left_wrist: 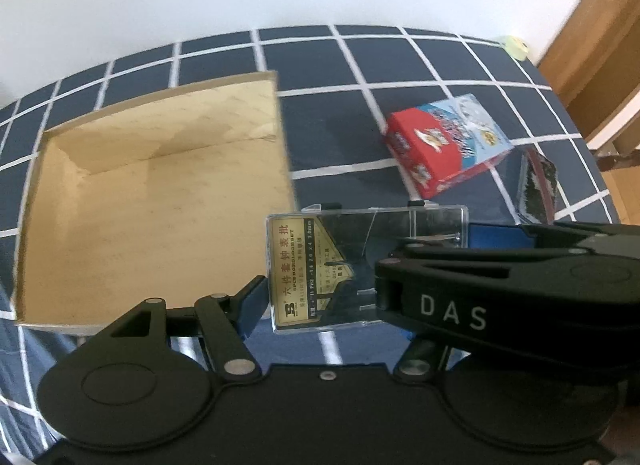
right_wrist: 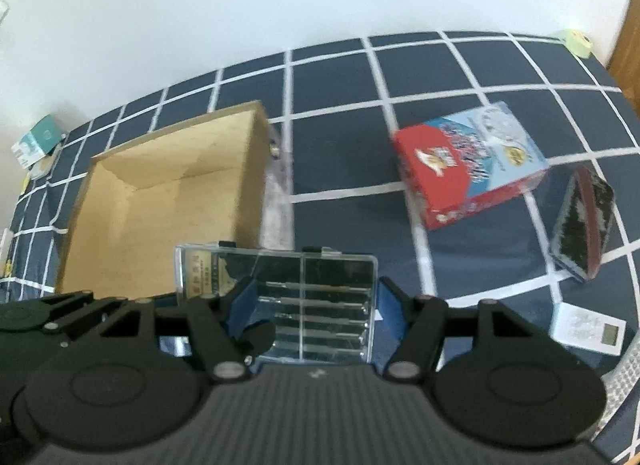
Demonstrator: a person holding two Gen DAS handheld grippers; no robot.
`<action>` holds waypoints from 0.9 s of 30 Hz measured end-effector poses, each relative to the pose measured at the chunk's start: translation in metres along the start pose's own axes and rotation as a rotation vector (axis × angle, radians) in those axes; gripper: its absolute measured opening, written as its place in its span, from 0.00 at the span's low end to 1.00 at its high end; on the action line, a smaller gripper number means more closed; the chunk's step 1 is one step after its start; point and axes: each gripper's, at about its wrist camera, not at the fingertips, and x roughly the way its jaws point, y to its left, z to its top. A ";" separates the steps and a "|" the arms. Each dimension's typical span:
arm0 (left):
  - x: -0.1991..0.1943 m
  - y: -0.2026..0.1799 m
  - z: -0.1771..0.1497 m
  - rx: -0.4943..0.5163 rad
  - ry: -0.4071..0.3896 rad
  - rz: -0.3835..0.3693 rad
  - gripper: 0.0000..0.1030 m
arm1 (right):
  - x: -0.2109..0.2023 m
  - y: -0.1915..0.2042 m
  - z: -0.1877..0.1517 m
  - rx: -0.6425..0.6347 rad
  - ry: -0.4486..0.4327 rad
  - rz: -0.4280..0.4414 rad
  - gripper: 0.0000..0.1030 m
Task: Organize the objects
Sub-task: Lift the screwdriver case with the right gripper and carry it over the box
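A clear plastic screwdriver case (left_wrist: pixel 340 269) with a gold label hangs above the checked cloth, just right of an open, empty cardboard box (left_wrist: pixel 160 193). My right gripper (right_wrist: pixel 316 307) is shut on the case (right_wrist: pixel 280 297), its blue pads on both long sides. It shows in the left wrist view as the black arm marked DAS (left_wrist: pixel 500 289). My left gripper (left_wrist: pixel 360 269) is open around the case, with its left pad (left_wrist: pixel 252 305) at the case's edge. A red and blue carton (right_wrist: pixel 468 169) lies to the right.
A dark packet with a red band (right_wrist: pixel 584 221) lies right of the carton. A white digital timer (right_wrist: pixel 588 331) sits near the right edge. A pale green tape roll (right_wrist: pixel 576 41) is at the far corner. Small boxes (right_wrist: pixel 36 143) lie far left. A wooden door stands right.
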 end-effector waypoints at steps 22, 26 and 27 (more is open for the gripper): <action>-0.034 0.146 -0.013 -0.065 -0.050 0.018 0.61 | 0.027 0.157 -0.002 -0.076 -0.025 0.022 0.63; -0.031 0.163 -0.009 -0.080 -0.050 0.011 0.61 | 0.034 0.173 0.004 -0.088 -0.020 0.016 0.63; -0.030 0.167 -0.008 -0.084 -0.050 0.009 0.61 | 0.037 0.176 0.006 -0.092 -0.018 0.014 0.63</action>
